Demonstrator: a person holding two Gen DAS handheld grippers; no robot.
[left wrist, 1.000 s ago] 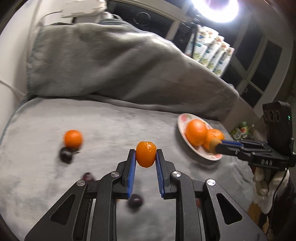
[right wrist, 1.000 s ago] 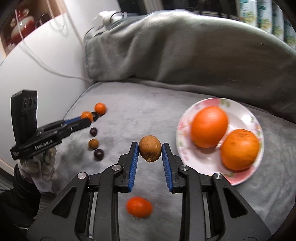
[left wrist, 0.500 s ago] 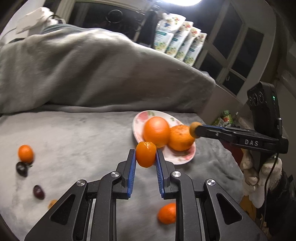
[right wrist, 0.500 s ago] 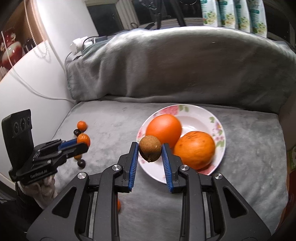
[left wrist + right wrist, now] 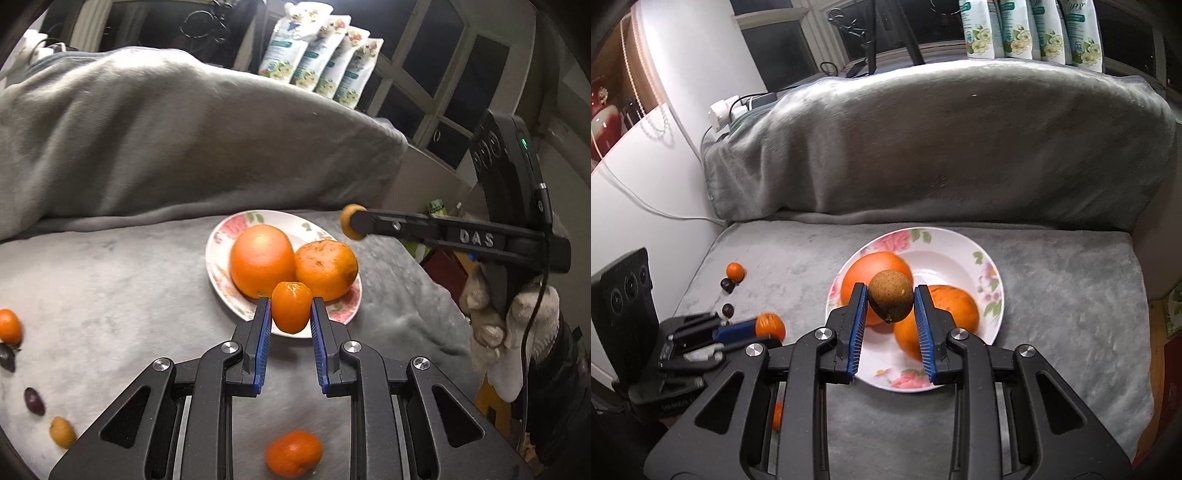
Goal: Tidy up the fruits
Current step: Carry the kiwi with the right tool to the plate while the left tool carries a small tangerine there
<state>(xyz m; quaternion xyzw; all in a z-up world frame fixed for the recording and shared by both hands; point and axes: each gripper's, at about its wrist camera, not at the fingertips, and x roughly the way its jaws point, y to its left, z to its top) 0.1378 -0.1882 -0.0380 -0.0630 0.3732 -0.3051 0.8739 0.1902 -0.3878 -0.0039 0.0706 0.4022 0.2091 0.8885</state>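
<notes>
My left gripper (image 5: pixel 291 314) is shut on a small orange kumquat (image 5: pixel 291 306), held just over the near rim of a floral plate (image 5: pixel 218 240). Two big oranges (image 5: pixel 261 254) (image 5: pixel 327 267) lie on that plate. My right gripper (image 5: pixel 889 304) is shut on a brown round fruit (image 5: pixel 890 297), hanging above the same plate (image 5: pixel 960 254) and its oranges (image 5: pixel 945 306). In the left wrist view the right gripper (image 5: pixel 351 221) reaches in from the right with the brown fruit (image 5: pixel 349 220) at its tip. The left gripper (image 5: pixel 768 326) shows at the right wrist view's lower left.
Loose fruit lies on the grey blanket (image 5: pixel 110 288): a small orange (image 5: pixel 9 325), dark grapes (image 5: pixel 34 400), a yellowish fruit (image 5: pixel 62 431) and a mandarin (image 5: pixel 293 458) under my left gripper. A blanket-covered backrest (image 5: pixel 942 147) rises behind; a white wall (image 5: pixel 646 229) stands left.
Both grippers have carried their fruit from the loose pile across to the plate. The plate now sits directly under the right gripper and just ahead of the left.
</notes>
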